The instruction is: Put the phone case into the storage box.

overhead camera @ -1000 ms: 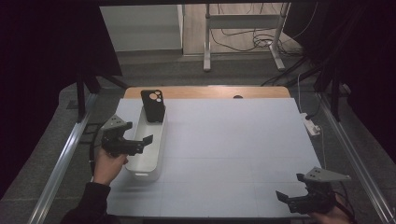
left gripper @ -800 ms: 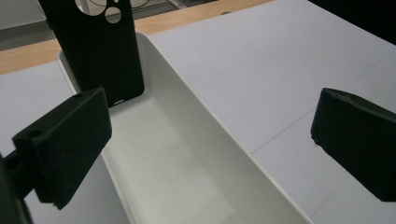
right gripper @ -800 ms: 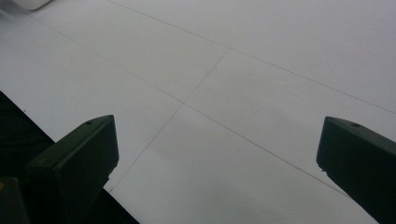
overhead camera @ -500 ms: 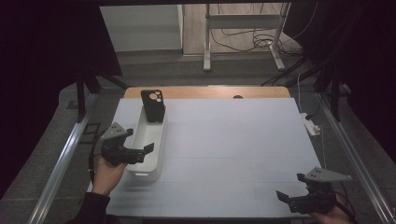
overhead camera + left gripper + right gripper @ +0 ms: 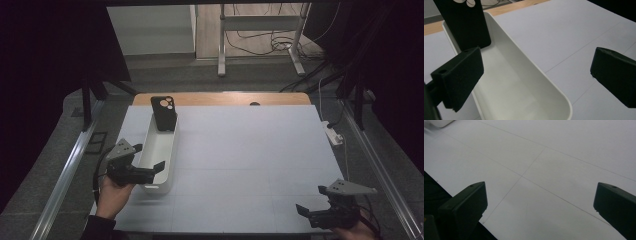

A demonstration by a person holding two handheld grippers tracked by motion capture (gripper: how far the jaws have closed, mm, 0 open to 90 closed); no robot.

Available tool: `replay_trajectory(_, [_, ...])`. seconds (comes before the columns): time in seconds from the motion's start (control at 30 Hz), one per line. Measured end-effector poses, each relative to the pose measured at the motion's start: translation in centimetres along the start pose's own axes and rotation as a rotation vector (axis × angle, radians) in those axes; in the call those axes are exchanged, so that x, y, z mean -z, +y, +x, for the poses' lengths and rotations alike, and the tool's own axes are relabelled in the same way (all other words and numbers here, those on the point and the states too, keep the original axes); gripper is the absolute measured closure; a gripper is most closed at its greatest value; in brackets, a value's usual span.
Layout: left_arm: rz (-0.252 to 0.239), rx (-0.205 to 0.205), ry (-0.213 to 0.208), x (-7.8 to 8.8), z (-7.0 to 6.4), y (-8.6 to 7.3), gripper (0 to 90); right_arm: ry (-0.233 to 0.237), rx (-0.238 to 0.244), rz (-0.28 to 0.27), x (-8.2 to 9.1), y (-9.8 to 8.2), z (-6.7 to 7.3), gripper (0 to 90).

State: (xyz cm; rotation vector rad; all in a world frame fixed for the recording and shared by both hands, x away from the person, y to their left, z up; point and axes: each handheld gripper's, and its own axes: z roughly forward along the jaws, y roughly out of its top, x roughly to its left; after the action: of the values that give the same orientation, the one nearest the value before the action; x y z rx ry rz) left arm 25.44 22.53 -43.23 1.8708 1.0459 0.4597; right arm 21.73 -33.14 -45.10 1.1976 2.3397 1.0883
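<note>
A white oblong bin [image 5: 161, 146] lies lengthwise on the left part of the pale table mat [image 5: 250, 150]. A black phone case [image 5: 164, 113] with round camera cut-outs stands upright at the bin's far end, leaning on its wall. In the left gripper view the phone case [image 5: 464, 22] rises behind the bin [image 5: 524, 75], whose inside is otherwise bare. My left gripper [image 5: 148, 159] is open at the bin's near end, its jaws straddling the bin, one on each side; the left gripper [image 5: 536, 75] holds nothing. At the front right corner my right gripper [image 5: 312, 204] is open over bare mat [image 5: 549, 157].
A bare wooden strip [image 5: 225, 98] runs along the table's far edge. A small white block with a cable [image 5: 333, 134] lies off the mat's right edge. Metal rails [image 5: 70, 165] flank the table. A stand's legs [image 5: 222, 50] rise from the floor behind.
My left gripper has drawn back along the bin toward its near end. The right gripper and the phone case have stayed put.
</note>
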Motion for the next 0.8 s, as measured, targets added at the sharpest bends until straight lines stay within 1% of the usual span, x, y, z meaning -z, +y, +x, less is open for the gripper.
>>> replay_trajectory(0.2, [-0.003,-0.005,-0.001,0.8,-0.7,-0.5,0.0,0.000,-0.006,-0.010,0.1,0.0,0.0,0.0])
replay_trajectory(0.4, [-0.010,-0.004,-0.002,1.6,-1.2,-1.0,0.0,-0.013,-0.029,-0.023,0.2,-0.1,-0.2,0.0])
replay_trajectory(0.57, [-0.007,0.003,-0.009,2.1,-1.5,-1.5,0.0,-0.022,-0.030,-0.025,0.3,-0.1,-0.2,0.0])
replay_trajectory(0.8, [0.001,0.000,-0.006,2.6,-1.9,-2.1,0.0,-0.026,-0.031,-0.025,0.2,-0.1,-0.2,0.0])
